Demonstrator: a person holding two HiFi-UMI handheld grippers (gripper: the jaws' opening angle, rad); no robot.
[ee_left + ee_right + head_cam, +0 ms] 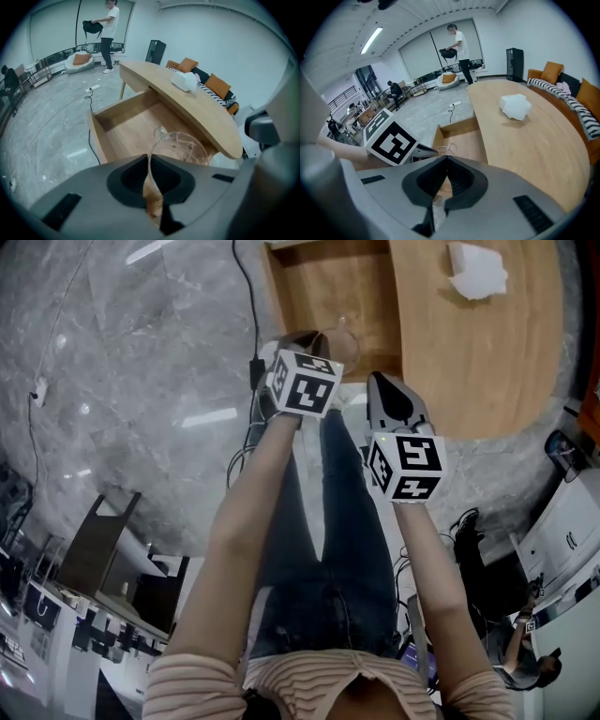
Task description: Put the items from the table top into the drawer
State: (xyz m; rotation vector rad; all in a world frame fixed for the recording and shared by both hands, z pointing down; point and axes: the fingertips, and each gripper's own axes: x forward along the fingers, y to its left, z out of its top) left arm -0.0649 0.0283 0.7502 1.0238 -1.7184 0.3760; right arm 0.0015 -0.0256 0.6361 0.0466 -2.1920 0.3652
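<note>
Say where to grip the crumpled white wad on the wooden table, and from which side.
Pinch the raised top folds of the crumpled white wad from above: it lies low on the wooden table, open all round. Use the empty right hand-held gripper.

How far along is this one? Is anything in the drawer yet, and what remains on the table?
Done: the light wooden drawer stands open, and nothing lies in the part that shows. In hand: the left tool is shut on the rim of a clear round cup, held over the drawer and not yet released. The right tool is shut and empty. Left: the white crumpled bundle on the wooden table top.
</note>
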